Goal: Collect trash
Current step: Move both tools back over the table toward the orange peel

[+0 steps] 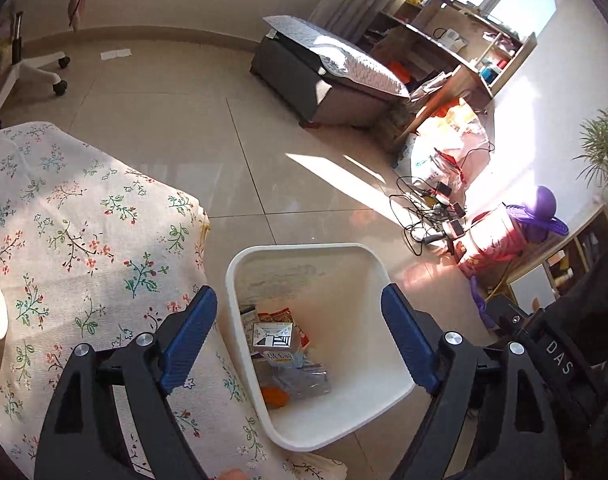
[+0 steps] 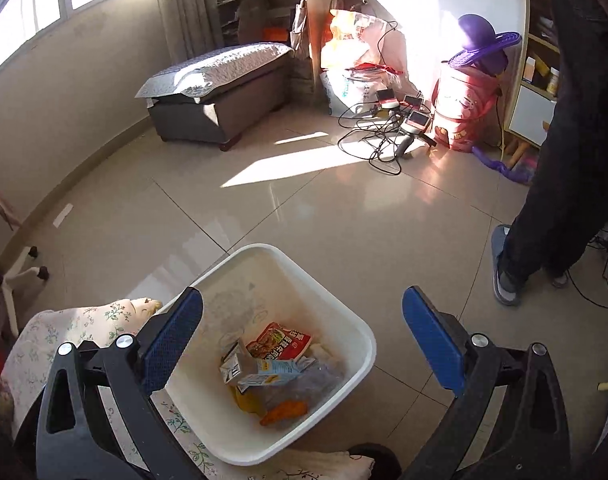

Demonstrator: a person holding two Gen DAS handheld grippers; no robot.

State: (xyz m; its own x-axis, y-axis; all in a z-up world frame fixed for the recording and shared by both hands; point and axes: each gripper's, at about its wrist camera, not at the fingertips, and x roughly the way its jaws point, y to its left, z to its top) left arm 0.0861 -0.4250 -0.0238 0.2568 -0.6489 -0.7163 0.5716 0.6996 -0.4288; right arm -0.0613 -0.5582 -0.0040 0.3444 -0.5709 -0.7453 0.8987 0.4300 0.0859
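A white plastic trash bin (image 1: 378, 276) stands on the tiled floor beside the cloth-covered table (image 1: 64, 220). It holds several pieces of trash: a small grey carton (image 1: 273, 336), a red snack wrapper (image 2: 282, 340), clear plastic and an orange scrap (image 2: 284, 411). My left gripper (image 1: 300, 312) is open and empty above the bin. My right gripper (image 2: 302, 316) is open and empty, also above the bin (image 2: 360, 356). The left gripper's fingers frame the bin's mouth.
A floral tablecloth (image 2: 64, 344) covers the table at the left. A grey ottoman (image 1: 324, 80), bags and tangled cables (image 1: 428, 208) lie further off. A person's leg (image 2: 560, 200) stands at the right. An office chair (image 1: 28, 64) is far left.
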